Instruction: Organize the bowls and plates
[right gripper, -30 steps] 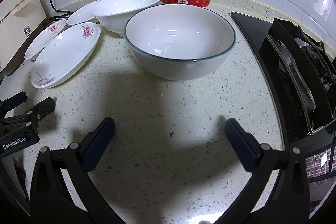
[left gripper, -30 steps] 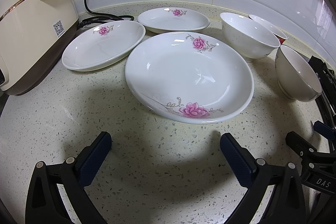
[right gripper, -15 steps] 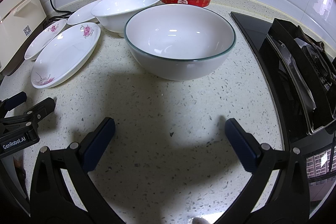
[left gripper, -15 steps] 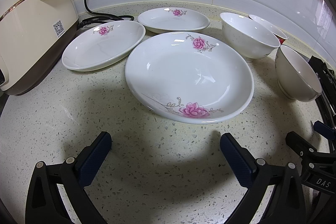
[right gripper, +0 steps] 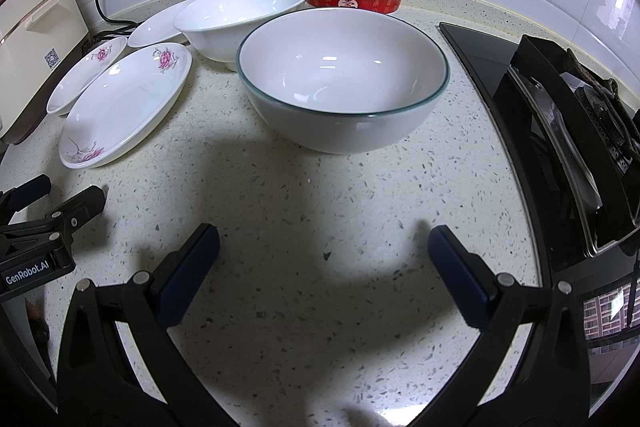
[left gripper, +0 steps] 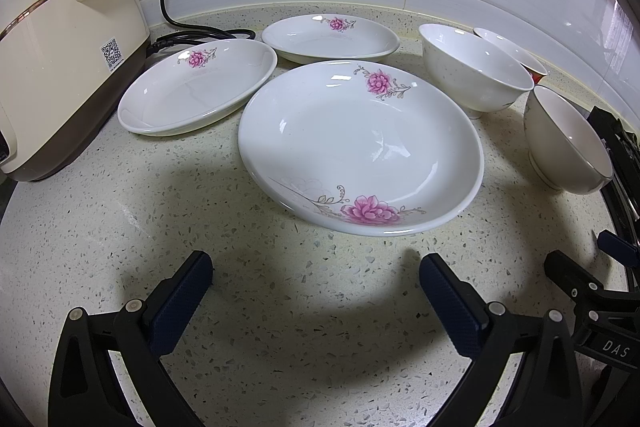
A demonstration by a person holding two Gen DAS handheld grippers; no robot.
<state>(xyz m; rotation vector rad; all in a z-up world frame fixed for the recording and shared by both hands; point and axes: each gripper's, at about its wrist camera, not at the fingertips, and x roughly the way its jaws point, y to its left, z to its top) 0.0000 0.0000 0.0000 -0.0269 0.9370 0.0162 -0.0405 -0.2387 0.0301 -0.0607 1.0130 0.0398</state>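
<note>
Left hand-held gripper [left gripper: 316, 277]: you are holding it wide open, empty.
Right hand-held gripper [right gripper: 324, 249]: also open, empty.
Big plate [left gripper: 360, 147]: you are approaching; grip its near rim gently.

- We are seeing bare countertop [left gripper: 312, 307] lying open in front of the large floral plate [left gripper: 360, 147].
- A rice cooker [left gripper: 60, 55] is walling off the left side, with two smaller plates [left gripper: 192, 91] sitting near it.
- The green-rimmed bowl [right gripper: 342, 79] is standing ahead, open counter before it.
- The stove [right gripper: 568, 131] is blocking the right.
</note>
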